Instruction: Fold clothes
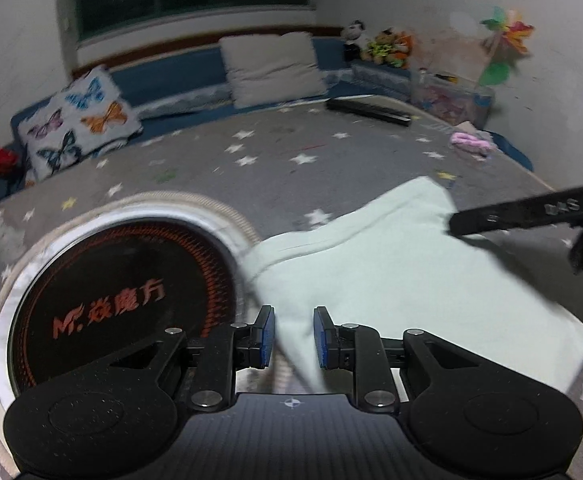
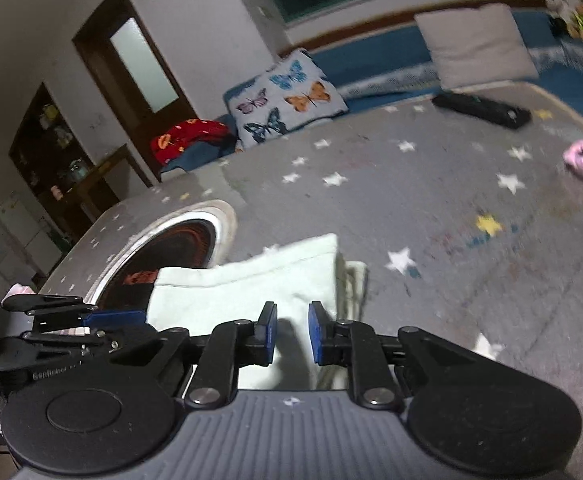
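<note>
A pale green cloth [image 1: 391, 272] [image 2: 251, 288] lies on the grey star-print table cover [image 1: 291, 184], with its left part over a round black plate with orange lettering [image 1: 123, 280] [image 2: 179, 240]. One corner of the cloth narrows into my left gripper [image 1: 294, 338], whose blue pads are shut on it. My right gripper [image 2: 292, 332] is shut on the cloth's near edge. In the left wrist view one of its black fingers [image 1: 511, 212] reaches the cloth's raised right corner. In the right wrist view the cloth shows folded layers at its right side.
A butterfly pillow [image 1: 75, 120], a white cushion [image 1: 271, 64] and stuffed toys [image 1: 387, 46] line the blue bench at the back. A long black object [image 1: 367, 110] and a pink cloth [image 1: 471, 142] lie on the far side. A red cloth [image 2: 187, 136] sits at the left.
</note>
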{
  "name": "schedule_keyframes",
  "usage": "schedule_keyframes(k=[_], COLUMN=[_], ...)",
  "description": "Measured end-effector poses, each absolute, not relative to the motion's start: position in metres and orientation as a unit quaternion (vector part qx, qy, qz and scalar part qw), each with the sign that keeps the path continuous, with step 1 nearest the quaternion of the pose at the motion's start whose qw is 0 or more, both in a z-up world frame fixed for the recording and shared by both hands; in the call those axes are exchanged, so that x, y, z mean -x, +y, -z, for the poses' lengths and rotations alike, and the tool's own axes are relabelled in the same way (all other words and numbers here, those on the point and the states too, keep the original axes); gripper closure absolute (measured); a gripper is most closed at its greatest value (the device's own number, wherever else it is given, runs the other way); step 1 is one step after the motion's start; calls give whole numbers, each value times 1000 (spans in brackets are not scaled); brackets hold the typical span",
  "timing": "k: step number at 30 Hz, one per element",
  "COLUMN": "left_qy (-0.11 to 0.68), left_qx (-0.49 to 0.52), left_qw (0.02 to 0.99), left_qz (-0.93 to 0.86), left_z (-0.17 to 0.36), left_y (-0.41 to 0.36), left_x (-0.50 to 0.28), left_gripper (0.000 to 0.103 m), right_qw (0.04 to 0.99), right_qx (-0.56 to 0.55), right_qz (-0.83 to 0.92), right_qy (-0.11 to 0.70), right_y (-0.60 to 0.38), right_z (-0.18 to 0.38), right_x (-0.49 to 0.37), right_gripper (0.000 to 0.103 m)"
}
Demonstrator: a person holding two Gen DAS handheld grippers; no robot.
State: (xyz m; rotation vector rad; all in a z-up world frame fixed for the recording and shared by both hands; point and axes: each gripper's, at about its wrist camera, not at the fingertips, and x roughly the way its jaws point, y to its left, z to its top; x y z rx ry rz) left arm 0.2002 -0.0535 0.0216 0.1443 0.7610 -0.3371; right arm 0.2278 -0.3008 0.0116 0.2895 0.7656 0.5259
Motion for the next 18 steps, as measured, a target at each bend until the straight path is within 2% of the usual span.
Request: schedule_keyframes(k=[7, 18], left_qy=[353, 361], left_qx=[-54, -20], left_qw=[921, 925], left_qz=[154, 117], left_z=[-30, -26], left_y=[-48, -27], left_x=[-213, -235], left_gripper=[77, 79], right_qw=[894, 889], right_qx=[-117, -121], right_qz=[-263, -259], right_qy=[344, 358], right_y=[-293, -290], right_z=[-29, -15], right_x=[-231, -249], right_gripper=[84, 84])
